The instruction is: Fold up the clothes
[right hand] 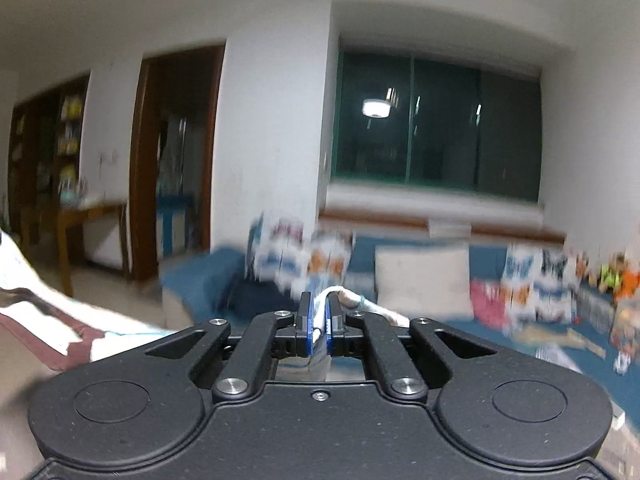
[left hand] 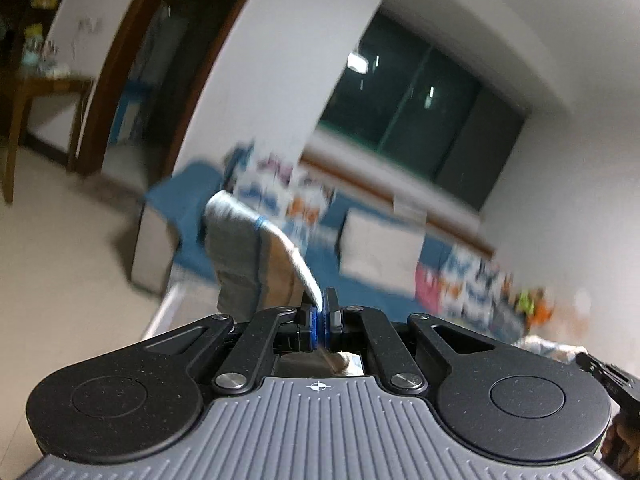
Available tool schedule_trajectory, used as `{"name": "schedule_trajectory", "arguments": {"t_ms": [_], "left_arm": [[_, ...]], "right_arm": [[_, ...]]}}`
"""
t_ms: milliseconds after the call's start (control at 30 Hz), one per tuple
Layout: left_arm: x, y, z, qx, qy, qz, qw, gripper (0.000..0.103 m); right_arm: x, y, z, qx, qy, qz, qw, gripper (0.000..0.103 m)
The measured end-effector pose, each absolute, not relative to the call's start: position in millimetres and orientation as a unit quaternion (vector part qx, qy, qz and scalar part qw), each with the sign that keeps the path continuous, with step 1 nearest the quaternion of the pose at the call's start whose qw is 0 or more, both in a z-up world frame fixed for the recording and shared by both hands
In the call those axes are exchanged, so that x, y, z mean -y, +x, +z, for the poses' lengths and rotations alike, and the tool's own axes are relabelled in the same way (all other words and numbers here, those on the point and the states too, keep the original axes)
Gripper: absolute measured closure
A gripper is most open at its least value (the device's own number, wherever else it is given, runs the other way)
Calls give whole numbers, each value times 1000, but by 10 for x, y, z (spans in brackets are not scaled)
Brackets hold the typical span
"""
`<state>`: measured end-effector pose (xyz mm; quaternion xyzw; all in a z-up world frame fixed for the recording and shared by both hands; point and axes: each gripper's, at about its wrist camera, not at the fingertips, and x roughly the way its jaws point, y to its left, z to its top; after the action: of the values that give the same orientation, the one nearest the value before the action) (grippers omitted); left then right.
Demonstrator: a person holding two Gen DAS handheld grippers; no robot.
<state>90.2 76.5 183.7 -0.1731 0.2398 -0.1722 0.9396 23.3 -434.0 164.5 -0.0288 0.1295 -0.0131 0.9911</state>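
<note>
My left gripper [left hand: 322, 320] is shut on a grey and beige garment [left hand: 256, 256] with a thin blue stripe. The cloth stands up ahead of the fingers and is held up in the air. My right gripper [right hand: 318, 318] is shut on a whitish edge of the garment [right hand: 362, 304], which trails off to the right of the fingers. Both views are blurred by motion. A white cloth with a dark red border [right hand: 44, 320] shows at the left of the right wrist view; I cannot tell whether it belongs to the same garment.
A blue sofa [right hand: 208, 276] with patterned cushions [right hand: 304, 260] and a plain beige cushion [right hand: 422, 280] runs under a dark window [right hand: 436, 128]. A wooden table [right hand: 92, 216] and a doorway [right hand: 176, 152] are at the left. The other gripper's tip [left hand: 612, 380] shows at the right edge.
</note>
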Motion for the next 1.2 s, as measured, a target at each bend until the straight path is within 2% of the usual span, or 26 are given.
{"name": "schedule_trajectory", "arguments": {"t_ms": [200, 300, 433, 667, 733, 800, 933, 1133, 1200], "left_arm": [[-865, 520, 738, -342, -157, -146, 915, 100], [-1003, 435, 382, -371, -168, -138, 903, 100], [-1214, 196, 55, -383, -182, -121, 898, 100], [-1340, 119, 48, -385, -181, -113, 898, 100], [-1297, 117, 37, -391, -175, -111, 897, 100], [-1273, 110, 14, -395, -170, -110, 896, 100], [-1206, 104, 2, -397, -150, -103, 899, 100], [-1222, 152, -40, -414, -149, -93, 893, 95], [-1226, 153, -25, -415, -144, -89, 894, 89]], "right_arm": [[4153, -194, 459, -268, -21, 2, 963, 97], [4025, -343, 158, -307, -6, 10, 952, 97], [3914, -514, 80, -318, 15, 8, 948, 97], [4029, -640, 39, -338, 48, 9, 940, 95], [4073, -659, 8, -341, 55, 13, 938, 90], [4110, -714, -4, -341, 64, 18, 938, 79], [4281, -777, 31, -338, 87, 19, 937, 67], [4566, -691, 13, -338, 101, -23, 935, 65], [4642, -604, -46, -342, 109, -35, 933, 65]]}}
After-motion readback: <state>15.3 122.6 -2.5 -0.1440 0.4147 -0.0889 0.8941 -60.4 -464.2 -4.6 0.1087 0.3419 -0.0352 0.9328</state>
